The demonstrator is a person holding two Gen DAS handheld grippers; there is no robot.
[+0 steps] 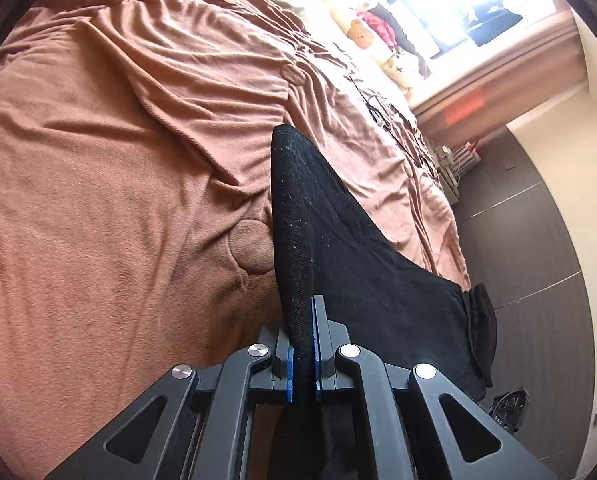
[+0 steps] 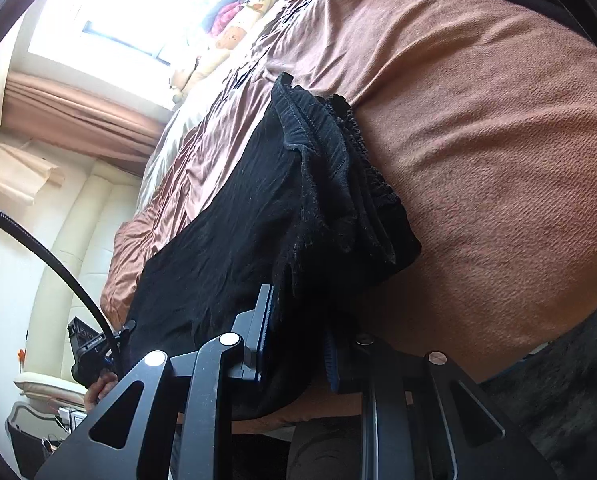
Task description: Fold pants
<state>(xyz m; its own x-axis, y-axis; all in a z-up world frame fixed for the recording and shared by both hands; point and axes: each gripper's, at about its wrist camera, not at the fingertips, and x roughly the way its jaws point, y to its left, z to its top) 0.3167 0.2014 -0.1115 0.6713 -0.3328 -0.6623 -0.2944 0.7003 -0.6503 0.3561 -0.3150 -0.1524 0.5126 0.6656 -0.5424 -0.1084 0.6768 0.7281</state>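
Note:
The black pants [image 1: 338, 248] lie stretched over a brown blanket on the bed. My left gripper [image 1: 303, 344] is shut on one end of the black fabric, which rises in a taut fold between the fingers. In the right wrist view the pants [image 2: 238, 216] show their gathered waistband [image 2: 354, 152] bunched on the blanket. My right gripper [image 2: 298, 320] is shut on the fabric near that waistband end. The other gripper and the hand that holds it [image 2: 94, 356] show at the lower left of that view.
The brown blanket [image 1: 118, 160] is wrinkled and covers the bed. Cushions and stuffed toys [image 1: 370, 32] lie by the bright window at the head. Cables [image 1: 382, 112] lie on the blanket. Dark floor [image 1: 518, 220] runs beside the bed edge, with a curtain [image 2: 78, 108] nearby.

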